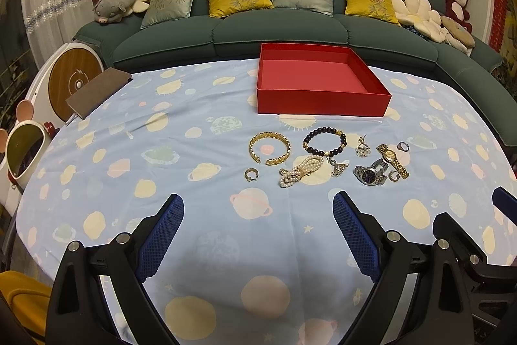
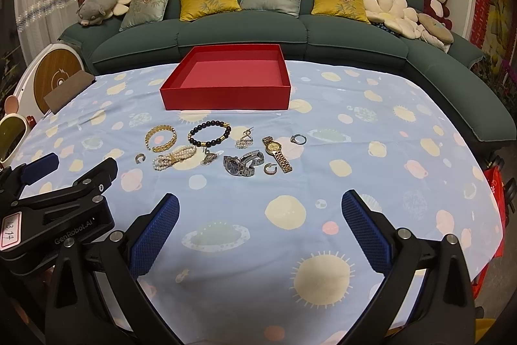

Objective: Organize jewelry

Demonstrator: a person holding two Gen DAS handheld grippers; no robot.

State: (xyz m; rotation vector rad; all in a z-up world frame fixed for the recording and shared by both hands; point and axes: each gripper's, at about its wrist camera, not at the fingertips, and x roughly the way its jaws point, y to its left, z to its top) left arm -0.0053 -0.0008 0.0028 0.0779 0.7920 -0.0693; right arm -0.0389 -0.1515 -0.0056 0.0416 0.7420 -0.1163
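Jewelry lies spread on the blue planet-print cloth (image 1: 206,215), all of it just in front of the red box (image 1: 323,80), which sits open with nothing inside. Nearest the box's front wall are the gold cuff bracelet (image 1: 269,147) and the dark bead bracelet (image 1: 324,143). A little further from the box lie the pearl strand (image 1: 302,172), a small open ring (image 1: 250,174) and a silver watch with a dark dial (image 1: 370,175). The gold watch (image 1: 392,159) and a silver ring (image 1: 403,146) lie off the box's right front corner.

My left gripper (image 1: 258,209) hangs over bare cloth on the near side of the jewelry from the box, its blue pads spread wide with nothing between them. My right gripper (image 2: 260,209) is the same: wide apart, holding nothing, further from the box than the watches.

My left camera catches only an edge of the right gripper (image 1: 468,244), at its far right. My right camera shows the left gripper's (image 2: 64,183) black body side-on, with its lettering and a handwritten label (image 2: 11,230). Only the right camera shows the red bag (image 2: 494,183) hanging past the table edge, right of the box
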